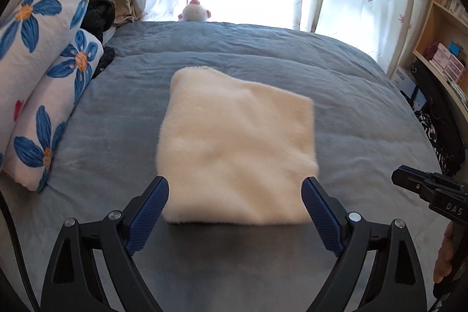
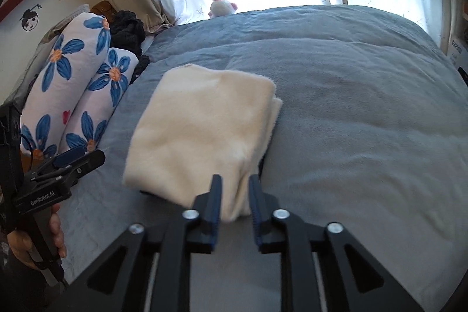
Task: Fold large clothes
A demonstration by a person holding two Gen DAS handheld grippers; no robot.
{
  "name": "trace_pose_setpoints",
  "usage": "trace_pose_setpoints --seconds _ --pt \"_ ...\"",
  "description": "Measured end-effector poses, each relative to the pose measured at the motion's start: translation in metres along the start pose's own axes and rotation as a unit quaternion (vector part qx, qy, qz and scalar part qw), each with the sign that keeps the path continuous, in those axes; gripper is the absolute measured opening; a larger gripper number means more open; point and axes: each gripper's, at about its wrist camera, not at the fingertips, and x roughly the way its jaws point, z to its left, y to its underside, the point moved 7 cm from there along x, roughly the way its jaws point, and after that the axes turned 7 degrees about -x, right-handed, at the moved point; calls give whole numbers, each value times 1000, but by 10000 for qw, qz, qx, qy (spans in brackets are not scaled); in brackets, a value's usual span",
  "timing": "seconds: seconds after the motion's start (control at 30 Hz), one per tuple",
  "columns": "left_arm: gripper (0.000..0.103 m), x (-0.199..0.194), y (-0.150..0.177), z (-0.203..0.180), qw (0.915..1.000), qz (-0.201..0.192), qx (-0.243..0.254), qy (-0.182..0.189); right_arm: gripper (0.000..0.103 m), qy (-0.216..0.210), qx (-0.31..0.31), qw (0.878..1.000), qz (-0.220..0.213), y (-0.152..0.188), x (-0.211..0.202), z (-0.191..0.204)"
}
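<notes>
A cream fleece garment (image 1: 237,142) lies folded into a thick rectangle on the grey bedcover (image 1: 351,113). My left gripper (image 1: 235,189) hovers over its near edge, open wide, the blue pads (image 1: 146,212) clear of the fabric on both sides. In the right wrist view the same folded garment (image 2: 201,130) lies left of centre. My right gripper (image 2: 235,180) is above its near right corner, open by a narrow gap; the corner shows between the fingers and the pads do not press on it. Each gripper shows at the edge of the other's view, with a hand (image 2: 55,230) on the handle.
Two rolled floral quilts (image 1: 38,72) lie along the bed's left side, with dark clothes (image 1: 99,10) behind them. A plush toy (image 1: 194,12) sits at the far edge under the curtained window. Shelves (image 1: 444,48) stand at the right. Grey bedcover (image 2: 365,122) spreads right of the garment.
</notes>
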Motion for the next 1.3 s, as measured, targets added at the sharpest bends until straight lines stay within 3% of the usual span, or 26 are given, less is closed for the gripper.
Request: trace_pose_setpoints --seconds 0.03,0.27,0.5,0.83,0.9,0.97,1.03,1.3 --pt "91 -12 4 -6 10000 -23 45 3 36 33 4 10000 -46 2 -14 2" --pt "92 -79 44 -48 9995 -19 306 -73 36 322 -143 9994 -78 32 -90 15" --pt "92 -126 97 -84 9997 -10 233 -2 36 488 -269 9984 97 80 -130 19" --pt "92 -144 185 -129 9992 70 371 110 38 810 -140 9966 14 159 -150 3" --pt "92 -146 201 -137 9990 32 392 194 42 880 -76 9961 -50 177 -152 -1" --pt "92 -147 215 -141 9991 4 396 179 55 976 -45 9951 -126 195 -154 -5" --pt "92 -149 229 -144 9992 -62 349 161 61 1048 28 9943 -204 210 -157 -7" --pt "92 -159 273 -137 9998 -99 -33 144 67 1167 218 9918 -478 261 -171 -12"
